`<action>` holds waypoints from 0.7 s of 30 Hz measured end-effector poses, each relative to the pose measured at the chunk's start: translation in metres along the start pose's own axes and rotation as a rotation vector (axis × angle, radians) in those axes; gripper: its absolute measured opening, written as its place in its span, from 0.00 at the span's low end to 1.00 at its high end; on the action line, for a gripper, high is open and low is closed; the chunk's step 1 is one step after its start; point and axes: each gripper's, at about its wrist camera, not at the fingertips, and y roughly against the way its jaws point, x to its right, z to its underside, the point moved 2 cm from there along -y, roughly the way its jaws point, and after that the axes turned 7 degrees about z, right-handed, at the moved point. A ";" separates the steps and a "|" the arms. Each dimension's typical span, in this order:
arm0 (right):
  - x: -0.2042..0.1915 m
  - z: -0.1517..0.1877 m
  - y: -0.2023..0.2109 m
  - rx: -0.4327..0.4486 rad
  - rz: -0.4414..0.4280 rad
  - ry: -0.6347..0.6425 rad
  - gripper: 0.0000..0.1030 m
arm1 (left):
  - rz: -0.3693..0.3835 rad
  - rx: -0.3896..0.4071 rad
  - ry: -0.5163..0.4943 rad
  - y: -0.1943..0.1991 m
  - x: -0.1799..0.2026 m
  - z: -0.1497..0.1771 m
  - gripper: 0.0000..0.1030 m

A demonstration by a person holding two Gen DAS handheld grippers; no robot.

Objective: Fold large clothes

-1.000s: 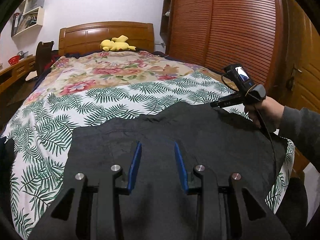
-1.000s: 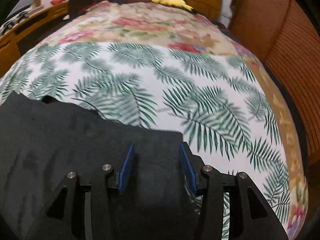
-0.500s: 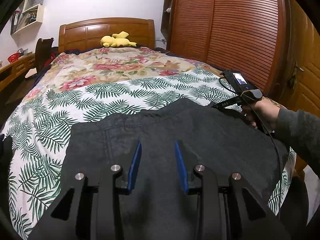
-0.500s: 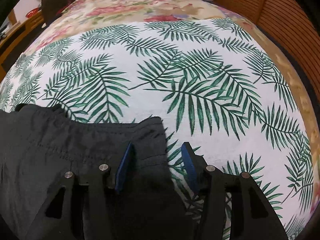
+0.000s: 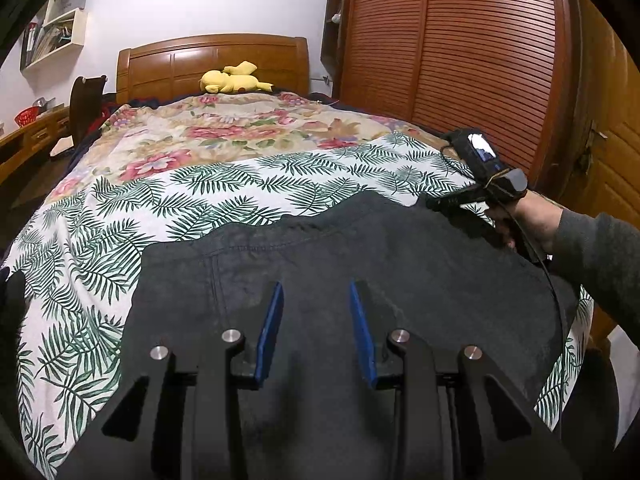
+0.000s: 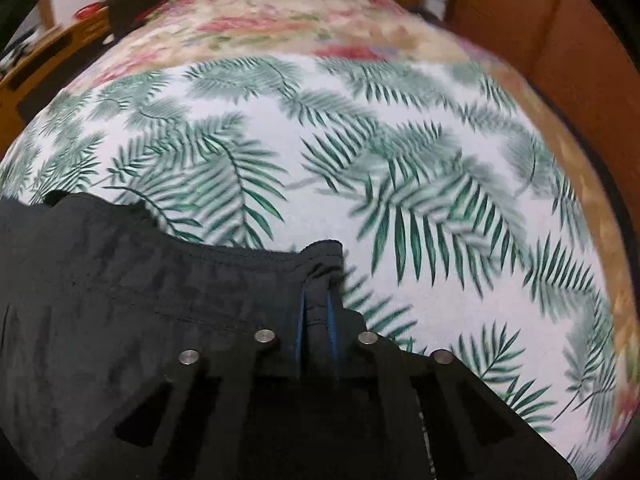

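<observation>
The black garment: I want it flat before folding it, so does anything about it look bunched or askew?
Mostly flat. The black garment lies spread on the palm-print sheet. Only its far right corner is bunched and puckered, where the right gripper has just closed on it. The left gripper is open above the cloth.

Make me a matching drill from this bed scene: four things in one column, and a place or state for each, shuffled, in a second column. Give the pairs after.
Things
1. right gripper
2. left gripper
3. yellow plush toy
4. dark garment

Places or states
A. by the headboard
B. spread on the palm-leaf sheet
C. pinching the garment's corner
D. jaws apart above the cloth

Pairs: 1-C, 2-D, 3-A, 4-B
</observation>
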 end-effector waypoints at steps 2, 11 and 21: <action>0.004 -0.004 0.006 0.018 0.006 -0.021 0.06 | -0.002 0.002 -0.002 0.001 0.000 0.001 0.31; 0.027 -0.018 0.007 0.010 0.116 -0.060 0.05 | 0.002 0.006 -0.008 0.008 0.001 0.003 0.31; 0.019 0.013 0.050 0.060 0.125 -0.039 0.25 | 0.019 0.020 -0.022 0.019 0.010 0.005 0.32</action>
